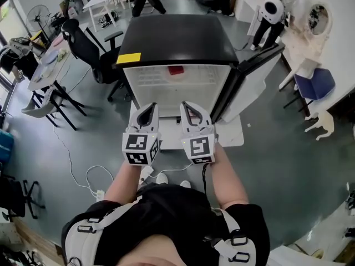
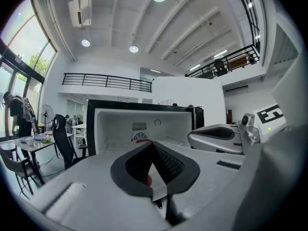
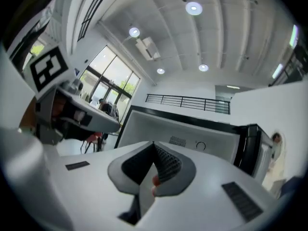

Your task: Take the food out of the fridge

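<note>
A small fridge [image 1: 177,37] with a black top stands open ahead, its door [image 1: 256,73] swung to the right. On the white shelf inside lies a red food item [image 1: 176,70]. My left gripper [image 1: 148,107] and right gripper [image 1: 189,105] hover side by side just outside the opening, pointing in, both shut and empty. In the left gripper view the left gripper [image 2: 153,143] has its tips together, with the fridge cavity [image 2: 139,129] beyond and a sliver of the red food item [image 2: 148,179] showing behind the jaws. The right gripper [image 3: 154,144] is likewise shut.
A black office chair [image 1: 89,51] and tables stand to the left of the fridge. A cable and power strip [image 1: 100,193] lie on the grey floor near my feet. A blue chair [image 1: 314,83] sits at the right. People stand at the back.
</note>
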`<act>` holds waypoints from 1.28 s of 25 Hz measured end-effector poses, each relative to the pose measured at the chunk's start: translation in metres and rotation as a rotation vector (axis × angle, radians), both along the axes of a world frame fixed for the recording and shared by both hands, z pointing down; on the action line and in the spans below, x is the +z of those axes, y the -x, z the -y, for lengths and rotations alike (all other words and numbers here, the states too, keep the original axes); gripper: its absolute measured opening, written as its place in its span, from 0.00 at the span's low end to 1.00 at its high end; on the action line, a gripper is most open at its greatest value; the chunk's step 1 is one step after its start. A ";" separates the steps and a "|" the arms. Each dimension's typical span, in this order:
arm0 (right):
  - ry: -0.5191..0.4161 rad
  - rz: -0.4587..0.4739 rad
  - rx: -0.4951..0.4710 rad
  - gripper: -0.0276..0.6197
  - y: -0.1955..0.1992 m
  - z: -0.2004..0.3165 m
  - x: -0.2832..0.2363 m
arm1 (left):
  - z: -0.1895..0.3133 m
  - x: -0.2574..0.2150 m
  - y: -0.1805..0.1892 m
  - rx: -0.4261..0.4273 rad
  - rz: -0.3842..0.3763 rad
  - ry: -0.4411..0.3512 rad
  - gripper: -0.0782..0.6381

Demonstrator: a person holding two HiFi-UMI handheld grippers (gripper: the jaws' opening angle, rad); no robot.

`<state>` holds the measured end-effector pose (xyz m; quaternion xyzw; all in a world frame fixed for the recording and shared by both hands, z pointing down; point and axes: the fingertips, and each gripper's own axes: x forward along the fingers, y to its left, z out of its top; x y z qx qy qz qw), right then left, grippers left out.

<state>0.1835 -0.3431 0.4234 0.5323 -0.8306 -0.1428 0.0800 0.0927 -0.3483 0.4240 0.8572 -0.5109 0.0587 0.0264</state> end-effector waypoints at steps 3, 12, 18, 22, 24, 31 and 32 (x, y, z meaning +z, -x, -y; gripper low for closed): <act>-0.023 -0.203 0.016 0.04 0.005 0.014 0.010 | 0.005 0.001 0.008 -0.005 -0.005 0.003 0.11; 0.008 -0.615 -0.061 0.28 0.028 0.055 0.036 | 0.013 0.001 0.045 -0.063 -0.020 0.004 0.11; 0.051 -0.838 -0.052 0.32 0.026 0.090 0.057 | 0.017 0.005 0.063 -0.094 -0.019 0.011 0.11; 0.112 -0.872 -0.058 0.36 0.021 0.116 0.078 | 0.017 0.007 0.067 -0.109 0.014 0.001 0.11; 0.157 -0.890 -0.060 0.39 0.019 0.127 0.091 | 0.017 0.008 0.069 -0.112 0.015 0.001 0.11; 0.224 -1.008 -0.021 0.40 0.011 0.158 0.119 | 0.017 0.007 0.077 -0.131 0.015 0.003 0.11; 0.236 -1.023 -0.018 0.40 0.010 0.161 0.123 | 0.017 0.007 0.078 -0.134 0.014 0.003 0.11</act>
